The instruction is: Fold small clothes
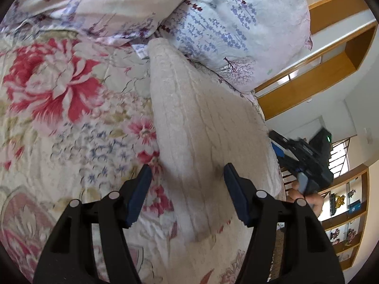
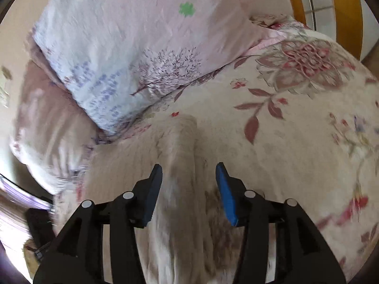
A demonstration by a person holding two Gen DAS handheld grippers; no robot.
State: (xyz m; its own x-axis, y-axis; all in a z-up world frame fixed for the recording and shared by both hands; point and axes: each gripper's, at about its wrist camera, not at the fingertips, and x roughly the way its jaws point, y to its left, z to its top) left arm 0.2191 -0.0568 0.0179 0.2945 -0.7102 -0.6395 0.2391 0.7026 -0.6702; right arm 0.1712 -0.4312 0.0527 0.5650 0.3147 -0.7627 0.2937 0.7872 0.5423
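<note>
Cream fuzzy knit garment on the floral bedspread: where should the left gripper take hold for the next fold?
The cream fuzzy knit garment lies as a long strip running toward the lavender-print pillow. I would pinch its near end, where the edge lifts off the floral bedspread, coming down from above with the open left gripper.

The cream garment [image 2: 180, 156] smears with motion blur between the right gripper's fingers [image 2: 154, 189], its near end cut off at six o'clock. In the left wrist view, the right gripper [image 1: 305, 161] at three o'clock is blurred; the hand [image 1: 305, 198] holding it is mostly hidden. Shelf items [image 1: 341, 201] at four o'clock are too small to identify.
</note>
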